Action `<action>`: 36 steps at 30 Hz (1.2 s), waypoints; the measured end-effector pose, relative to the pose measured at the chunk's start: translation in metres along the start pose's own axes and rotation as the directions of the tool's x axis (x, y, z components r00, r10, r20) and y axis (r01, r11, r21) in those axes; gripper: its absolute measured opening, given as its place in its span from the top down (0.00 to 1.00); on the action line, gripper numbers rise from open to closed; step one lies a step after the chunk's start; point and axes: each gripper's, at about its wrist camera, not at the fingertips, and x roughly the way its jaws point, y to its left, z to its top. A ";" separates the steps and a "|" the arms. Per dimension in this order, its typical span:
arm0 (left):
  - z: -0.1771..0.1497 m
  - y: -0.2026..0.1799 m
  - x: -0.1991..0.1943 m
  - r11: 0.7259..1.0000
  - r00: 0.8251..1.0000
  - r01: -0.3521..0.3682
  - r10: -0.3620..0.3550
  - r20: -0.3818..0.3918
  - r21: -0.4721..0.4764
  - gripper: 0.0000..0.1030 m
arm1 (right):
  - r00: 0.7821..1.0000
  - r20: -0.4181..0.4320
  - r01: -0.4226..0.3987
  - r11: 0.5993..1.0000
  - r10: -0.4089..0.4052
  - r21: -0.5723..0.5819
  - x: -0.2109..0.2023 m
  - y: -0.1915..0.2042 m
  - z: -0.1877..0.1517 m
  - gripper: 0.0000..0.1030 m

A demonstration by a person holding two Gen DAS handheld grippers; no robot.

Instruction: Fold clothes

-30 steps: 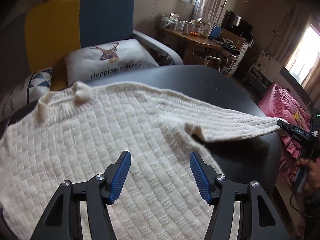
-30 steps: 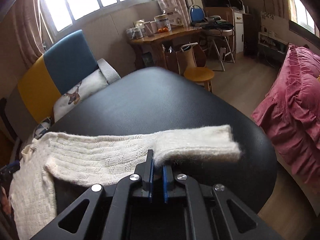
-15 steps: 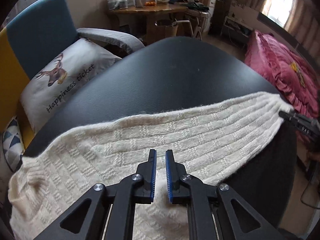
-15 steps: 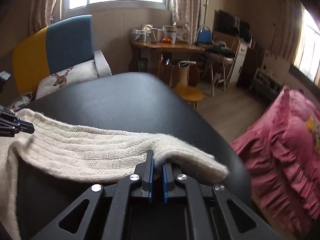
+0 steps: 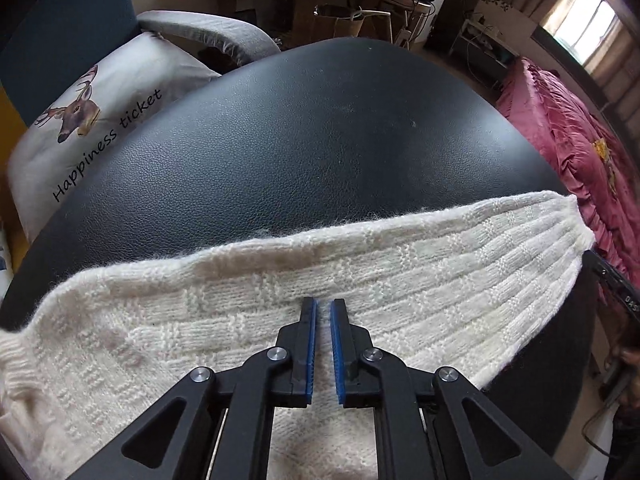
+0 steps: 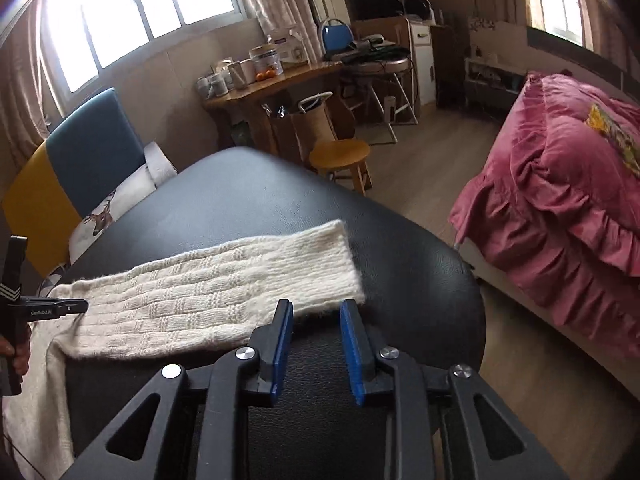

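A cream knitted sweater lies on the black padded table (image 5: 320, 120), its sleeve (image 5: 400, 280) stretched out flat to the right. My left gripper (image 5: 323, 304) points steeply down, shut, tips on the middle of the sleeve; I see no fabric pinched between the blue pads. From the right wrist view the left gripper (image 6: 60, 307) touches the sleeve (image 6: 224, 292) near the shoulder. My right gripper (image 6: 316, 308) sits just short of the cuff, its jaws opening with nothing between them. Its black tip (image 5: 616, 292) shows past the cuff in the left view.
An armchair with a deer cushion (image 5: 92, 120) stands behind the table. A pink bed (image 6: 560, 200) is close on the right. A round wooden stool (image 6: 340, 156) and a cluttered wooden desk (image 6: 276, 80) stand beyond the table's far edge (image 6: 280, 160). A hand (image 6: 16, 356) holds the left gripper.
The left gripper shut and moved from the sweater's body onto the sleeve. The right gripper let go of the cuff, which now lies flat on the table, and drew back slightly.
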 end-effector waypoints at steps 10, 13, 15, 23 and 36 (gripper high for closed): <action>-0.003 -0.010 -0.002 1.000 1.000 0.006 -0.006 -0.004 -0.010 0.91 | 0.988 -0.130 0.051 0.963 -0.088 -0.264 0.089 0.070 0.031 0.77; -0.002 -0.006 -0.001 0.999 0.999 0.028 -0.029 -0.019 -0.036 0.91 | 0.988 -0.131 0.045 0.973 -0.076 -0.226 0.101 0.062 0.039 0.79; -0.001 -0.003 -0.002 0.998 0.999 0.039 -0.040 -0.021 -0.055 0.91 | 0.989 -0.125 0.045 0.976 -0.073 -0.215 0.102 0.061 0.039 0.79; -0.028 0.020 -0.044 0.984 0.994 0.079 -0.066 0.085 -0.159 0.91 | 0.973 -0.121 -0.212 0.970 0.198 -0.116 0.058 0.085 0.038 0.74; -0.146 0.024 -0.086 0.945 0.958 0.258 -0.224 0.179 -0.201 0.91 | 0.508 -0.424 -0.636 0.658 0.750 0.403 0.104 0.250 -0.059 0.66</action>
